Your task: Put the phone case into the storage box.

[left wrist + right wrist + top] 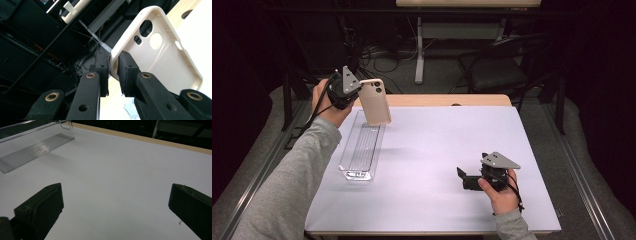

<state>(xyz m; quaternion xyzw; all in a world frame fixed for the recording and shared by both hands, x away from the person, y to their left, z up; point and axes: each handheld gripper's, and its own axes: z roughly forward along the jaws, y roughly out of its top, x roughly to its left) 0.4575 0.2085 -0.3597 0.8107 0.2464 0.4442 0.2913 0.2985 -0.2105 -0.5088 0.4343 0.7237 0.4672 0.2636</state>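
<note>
From the high view, our left gripper [357, 90] is raised above the worktop's [437, 150] far left corner, holding a beige phone case [375, 102] over the far end of a clear tray [361, 147]. Our right gripper [467, 179] rests low near the front right.

In the left gripper view, the jaws pinch the case's rim [113, 63].

In the right gripper view, the jaws stand spread over bare worktop, with the tray [32, 151] apparently empty.

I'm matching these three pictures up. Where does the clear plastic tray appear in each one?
High view: clear tray left of centre on the white table, below the phone case.
Left gripper view: a clear sliver at the bottom edge, likely the tray.
Right gripper view: top left.
Shared landmark: the table's wooden far edge.
</note>
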